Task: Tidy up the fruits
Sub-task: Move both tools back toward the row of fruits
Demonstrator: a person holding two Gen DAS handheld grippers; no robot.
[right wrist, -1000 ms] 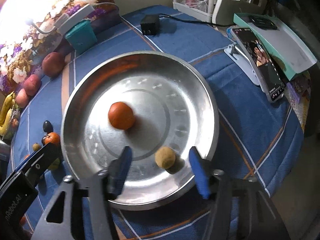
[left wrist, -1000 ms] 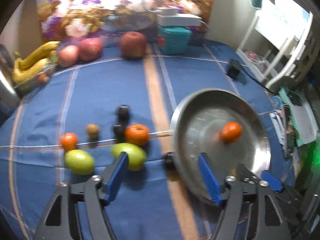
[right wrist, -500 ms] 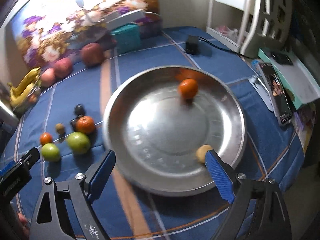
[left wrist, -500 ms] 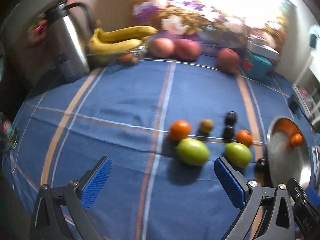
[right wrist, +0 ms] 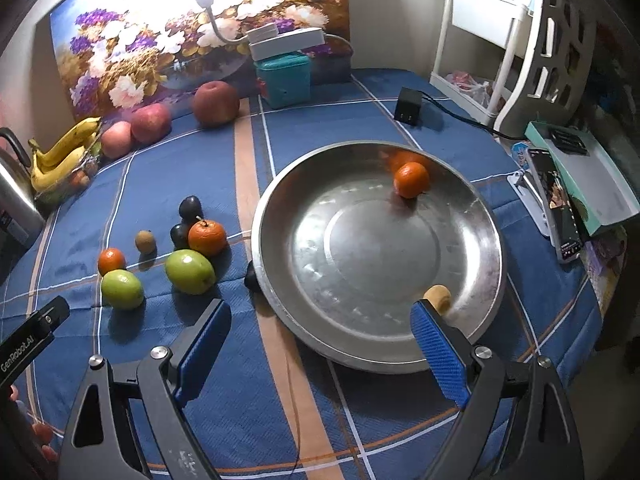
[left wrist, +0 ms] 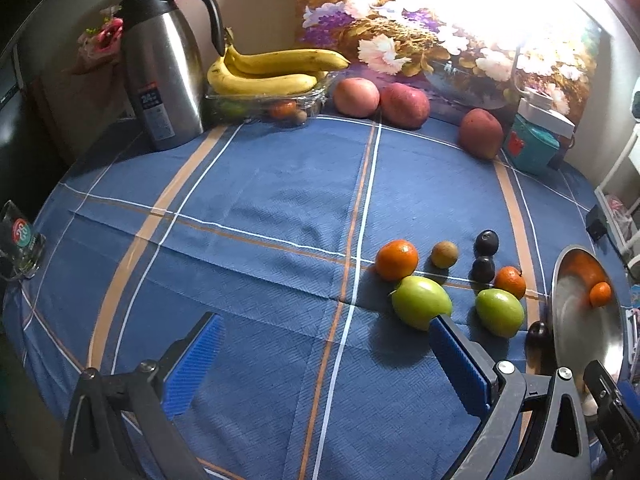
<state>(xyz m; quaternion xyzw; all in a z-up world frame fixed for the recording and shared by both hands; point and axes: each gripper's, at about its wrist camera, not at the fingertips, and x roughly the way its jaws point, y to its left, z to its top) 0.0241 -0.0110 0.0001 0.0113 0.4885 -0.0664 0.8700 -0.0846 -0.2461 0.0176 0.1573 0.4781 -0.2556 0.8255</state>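
A blue plaid tablecloth (right wrist: 340, 92) covers the table before a floral painting (right wrist: 160, 28). The round, shiny steel pan (right wrist: 492, 240) holds a tangerine (right wrist: 411, 179) and a small tan fruit (right wrist: 438, 296); two glossy green apples (right wrist: 190, 271) lie left of it. Left gripper (left wrist: 324, 356) and right gripper (right wrist: 320, 344) both gape wide and empty, having just opened.

Blue plaid tablecloth (left wrist: 260, 208) carries loose fruit cluster (right wrist: 168, 248), metal pan (right wrist: 472, 332), thermos (left wrist: 164, 80), three red apples (left wrist: 400, 100), teal box (right wrist: 284, 78), black charger (right wrist: 408, 110).

steel thermos jug (left wrist: 162, 76) at the blue tablecloth's (left wrist: 260, 200) far corner, teal box (right wrist: 284, 78) before a floral painting (right wrist: 168, 32), black adapter (right wrist: 408, 110) near it
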